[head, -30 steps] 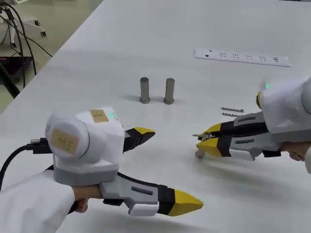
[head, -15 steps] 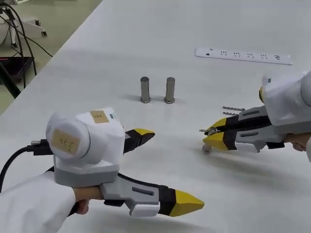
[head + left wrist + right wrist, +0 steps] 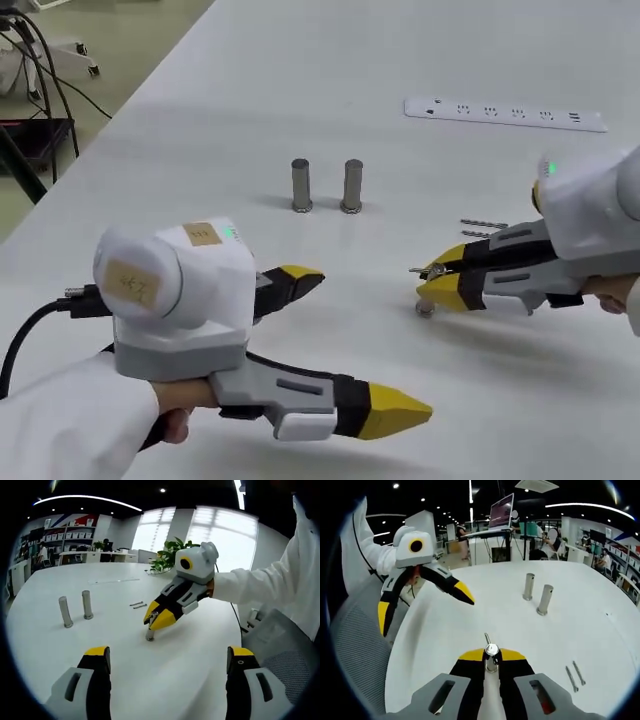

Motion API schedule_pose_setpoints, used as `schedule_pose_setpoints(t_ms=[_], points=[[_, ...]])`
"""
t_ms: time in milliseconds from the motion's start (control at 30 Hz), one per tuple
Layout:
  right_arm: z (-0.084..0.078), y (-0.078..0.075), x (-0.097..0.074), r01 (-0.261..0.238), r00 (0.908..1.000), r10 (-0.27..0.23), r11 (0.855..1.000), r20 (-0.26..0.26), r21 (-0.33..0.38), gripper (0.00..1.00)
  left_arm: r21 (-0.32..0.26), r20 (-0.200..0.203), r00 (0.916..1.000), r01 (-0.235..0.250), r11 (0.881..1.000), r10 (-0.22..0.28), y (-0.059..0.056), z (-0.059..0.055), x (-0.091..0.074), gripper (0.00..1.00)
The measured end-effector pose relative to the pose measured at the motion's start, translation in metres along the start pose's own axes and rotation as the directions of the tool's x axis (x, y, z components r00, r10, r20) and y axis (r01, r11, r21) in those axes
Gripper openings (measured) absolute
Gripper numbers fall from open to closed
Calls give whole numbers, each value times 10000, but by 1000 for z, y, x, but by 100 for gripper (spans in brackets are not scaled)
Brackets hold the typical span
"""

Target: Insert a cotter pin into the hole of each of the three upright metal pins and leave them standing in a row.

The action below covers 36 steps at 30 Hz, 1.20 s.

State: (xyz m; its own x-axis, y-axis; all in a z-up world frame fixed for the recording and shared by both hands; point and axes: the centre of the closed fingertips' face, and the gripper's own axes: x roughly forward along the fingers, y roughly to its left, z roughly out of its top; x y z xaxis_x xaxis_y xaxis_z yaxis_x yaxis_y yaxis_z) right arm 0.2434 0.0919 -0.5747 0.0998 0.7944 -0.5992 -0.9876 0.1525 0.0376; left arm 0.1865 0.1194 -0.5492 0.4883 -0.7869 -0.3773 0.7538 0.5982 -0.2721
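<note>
White table (image 3: 420, 60) bearing two upright metal pins (image 3: 302, 186) at 12 o'clock. Right gripper (image 3: 432, 281) pinching third metal pin (image 3: 491, 653) at 3 o'clock, near loose cotter pins (image 3: 483, 228). Left gripper (image 3: 373, 342) hanging spread wide at 7 o'clock.

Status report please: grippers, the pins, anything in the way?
Left gripper open, empty. Right gripper shut on third metal pin, foot at the table. Two metal pins standing, two cotter pins lying loose. Nothing between gripper and row.

Item: metal pin (image 3: 491, 650), mostly hidden between right gripper (image 3: 491, 658) jaws; its hole I cannot discern.
</note>
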Motion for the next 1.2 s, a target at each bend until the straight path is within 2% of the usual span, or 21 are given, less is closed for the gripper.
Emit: schedule_pose_setpoints(t_ms=[200,433,767,867,967,1067,1200], points=[[2,1,0,75,9998,-74,10000,174,-47,6,-45,-9,10000,-36,10000,36,-1,0,0,96],[5,0,-3,244,9993,-241,9997,274,-102,18,17,-286,9996,-80,10000,80,0,-8,-1,96],[12,1,-10,426,9980,-429,9991,470,75,28,23,-145,9999,-90,10000,90,-1,-5,-4,96],[23,-1,-14,410,9970,-410,9992,653,3,33,3,-150,9998,-88,10000,88,-1,-5,-5,96],[33,-4,-17,386,9971,-370,9990,660,-232,29,-19,-181,9998,-75,10000,74,-1,-6,-5,96],[45,-12,-19,432,9964,-399,9982,747,-425,33,-17,-147,9999,-46,10000,46,-2,-6,-6,96],[57,-25,-19,499,9967,-447,9958,680,-773,32,-57,-54,10000,-31,10000,30,-4,-2,-6,96]])
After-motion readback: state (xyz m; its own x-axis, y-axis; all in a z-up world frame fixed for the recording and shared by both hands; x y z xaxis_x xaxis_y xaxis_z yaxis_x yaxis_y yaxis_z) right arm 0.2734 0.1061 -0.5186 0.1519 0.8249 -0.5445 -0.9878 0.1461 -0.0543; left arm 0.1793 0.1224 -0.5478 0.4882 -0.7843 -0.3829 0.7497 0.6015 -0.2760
